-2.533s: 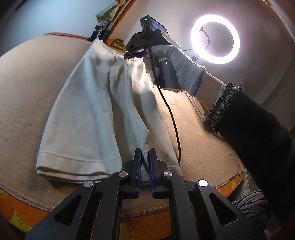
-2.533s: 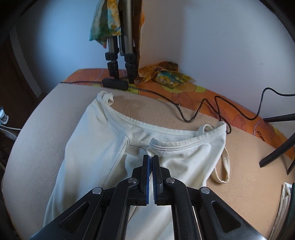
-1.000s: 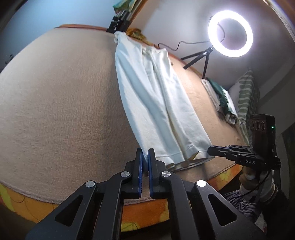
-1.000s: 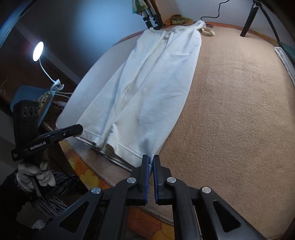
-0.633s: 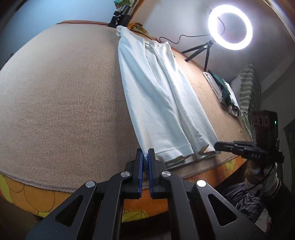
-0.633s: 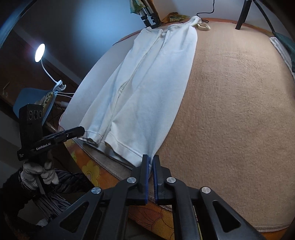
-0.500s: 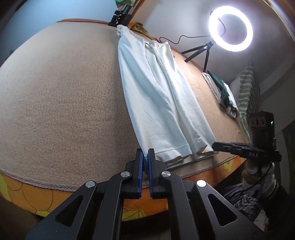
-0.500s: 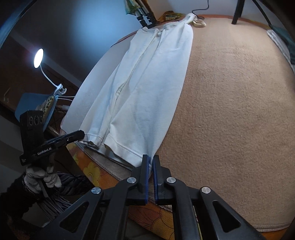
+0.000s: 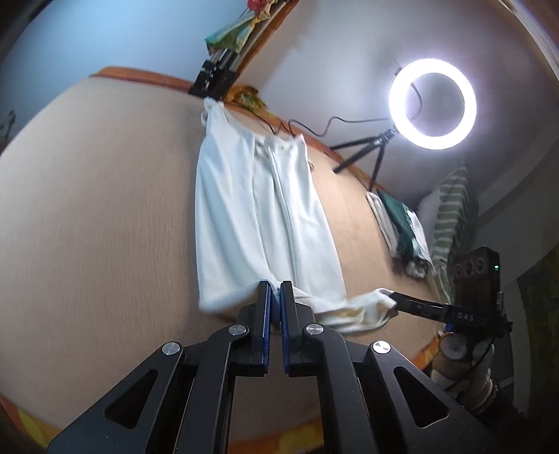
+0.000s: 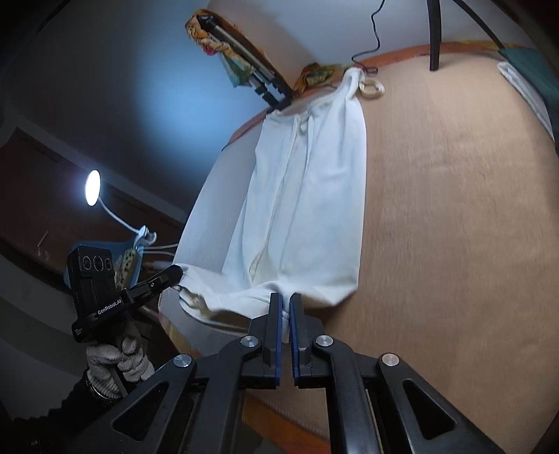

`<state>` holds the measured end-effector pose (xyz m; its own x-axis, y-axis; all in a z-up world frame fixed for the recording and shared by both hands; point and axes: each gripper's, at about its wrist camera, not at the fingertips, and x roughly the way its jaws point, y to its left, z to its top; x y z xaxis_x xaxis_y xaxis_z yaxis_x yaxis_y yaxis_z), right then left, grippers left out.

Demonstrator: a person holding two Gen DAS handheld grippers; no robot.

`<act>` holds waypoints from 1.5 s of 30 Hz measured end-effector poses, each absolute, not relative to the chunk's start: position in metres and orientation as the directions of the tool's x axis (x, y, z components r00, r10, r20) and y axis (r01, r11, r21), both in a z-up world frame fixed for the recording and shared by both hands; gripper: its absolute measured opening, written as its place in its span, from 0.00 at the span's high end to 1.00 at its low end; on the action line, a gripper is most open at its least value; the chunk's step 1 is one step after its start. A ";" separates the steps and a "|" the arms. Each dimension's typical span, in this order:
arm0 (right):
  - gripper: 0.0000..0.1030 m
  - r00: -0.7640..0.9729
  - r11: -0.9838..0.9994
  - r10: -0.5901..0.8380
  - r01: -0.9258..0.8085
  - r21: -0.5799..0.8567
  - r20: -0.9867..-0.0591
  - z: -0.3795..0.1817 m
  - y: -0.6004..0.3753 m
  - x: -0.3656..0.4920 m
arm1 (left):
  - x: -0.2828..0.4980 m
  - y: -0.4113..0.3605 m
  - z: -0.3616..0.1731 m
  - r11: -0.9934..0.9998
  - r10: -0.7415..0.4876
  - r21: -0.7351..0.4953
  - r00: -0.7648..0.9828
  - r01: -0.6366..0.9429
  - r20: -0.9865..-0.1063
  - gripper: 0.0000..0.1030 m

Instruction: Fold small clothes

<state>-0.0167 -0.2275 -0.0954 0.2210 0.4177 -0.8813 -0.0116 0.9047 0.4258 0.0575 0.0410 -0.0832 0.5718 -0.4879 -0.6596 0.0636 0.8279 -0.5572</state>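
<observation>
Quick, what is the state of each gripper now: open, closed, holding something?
Left gripper: shut on the hem of the white cotton shorts.
Right gripper: shut on the same hem, at the other leg.

White shorts (image 9: 265,216), plain, w/ a yellowish tint inside the hem at 5 o'clock. Blanket (image 9: 97,223) under them: plain tan/beige; sheet (image 9: 139,75) at its edge is orange w/ yellow shapes. Left gripper (image 9: 275,307) & right gripper (image 10: 285,314): black frames, blue pads, silver screws. Glove (image 10: 117,363) at 8 o'clock in right view: grey-white knit. Ring light (image 9: 432,103) at 2 o'clock in left view: bright white, on black tripod (image 9: 367,155). Pillow (image 9: 454,209) at 3 o'clock: green & white stripes. Folded clothes (image 9: 401,223) nearby: dark green & white. Wall (image 9: 104,31): pale blue-grey.
</observation>
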 end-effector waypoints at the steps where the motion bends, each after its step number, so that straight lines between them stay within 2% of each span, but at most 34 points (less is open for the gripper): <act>1: 0.99 0.229 0.909 0.408 -0.012 0.416 -0.884 -0.096 -0.227 -0.010 | 0.064 0.042 -0.083 0.829 -0.483 -0.556 0.572 0.057 -0.662 0.96; 11: 0.99 0.208 0.931 0.335 0.076 0.356 -0.919 -0.137 -0.237 0.046 | 0.112 0.048 -0.107 0.836 -0.452 -0.549 0.547 -0.015 -0.704 0.96; 26: 0.96 0.195 0.935 0.304 0.127 0.331 -0.933 -0.157 -0.245 0.057 | 0.132 0.041 -0.122 0.870 -0.414 -0.492 0.513 -0.019 -0.752 0.95; 28: 0.93 0.213 0.941 0.299 0.098 0.325 -0.930 -0.152 -0.243 0.056 | 0.133 0.039 -0.117 0.883 -0.406 -0.470 0.500 -0.002 -0.765 0.91; 31: 0.74 0.270 0.976 0.203 0.024 0.218 -0.941 -0.134 -0.236 0.054 | 0.126 0.040 -0.104 0.904 -0.370 -0.428 0.541 0.022 -0.755 0.90; 36: 0.75 0.309 0.968 0.244 -0.134 0.212 -0.919 -0.110 -0.214 0.041 | 0.105 0.029 -0.082 0.924 -0.362 -0.362 0.599 0.127 -0.714 0.90; 40: 0.77 0.201 0.925 0.283 -0.314 0.212 -0.938 -0.127 -0.174 0.028 | 0.096 0.002 -0.092 0.907 -0.421 -0.351 0.530 0.233 -0.736 0.90; 45: 0.77 0.135 0.918 0.238 -0.354 0.178 -0.962 -0.157 -0.159 0.032 | 0.110 -0.016 -0.117 0.911 -0.412 -0.337 0.452 0.239 -0.791 0.90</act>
